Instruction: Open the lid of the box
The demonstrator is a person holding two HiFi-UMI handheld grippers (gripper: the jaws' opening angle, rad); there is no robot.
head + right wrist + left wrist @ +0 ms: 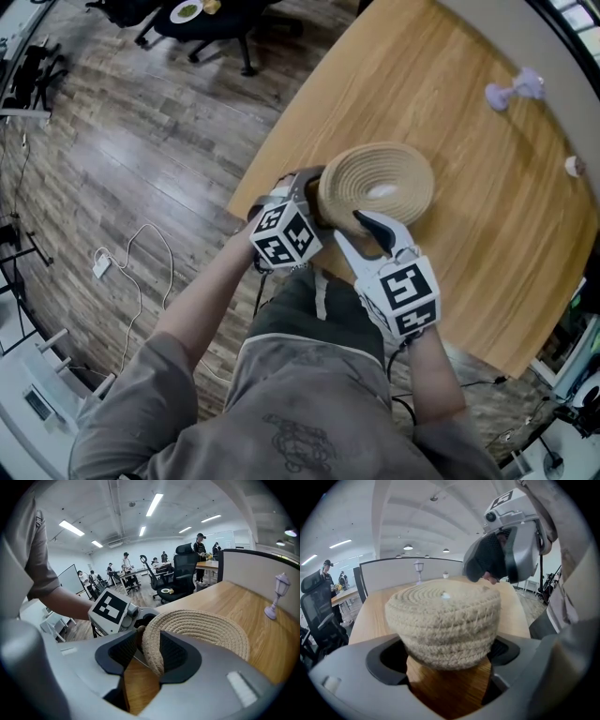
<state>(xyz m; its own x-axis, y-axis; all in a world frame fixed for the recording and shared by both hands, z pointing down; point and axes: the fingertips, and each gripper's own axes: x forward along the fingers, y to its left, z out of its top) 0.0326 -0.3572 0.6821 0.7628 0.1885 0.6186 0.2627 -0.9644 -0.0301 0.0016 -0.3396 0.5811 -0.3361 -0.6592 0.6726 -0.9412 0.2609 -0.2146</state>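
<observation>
A round woven rope box (443, 616) stands near the front edge of the wooden table (487, 272). Its coiled lid (380, 183) looks tilted in the head view. My left gripper (447, 656) straddles the box's body from the left, its wide-set pads against both sides. My right gripper (149, 651) is shut on the near rim of the lid (206, 625), the rope edge pinched between its black pads. In the head view the left gripper (314, 202) and right gripper (370, 230) sit side by side at the box. The box's inside is hidden.
A small lilac lamp figurine (514, 89) and a tiny white object (574, 166) stand far back on the table, by a partition wall. The table's curved edge drops to wood floor on the left. Office chairs (187, 569) and people are beyond.
</observation>
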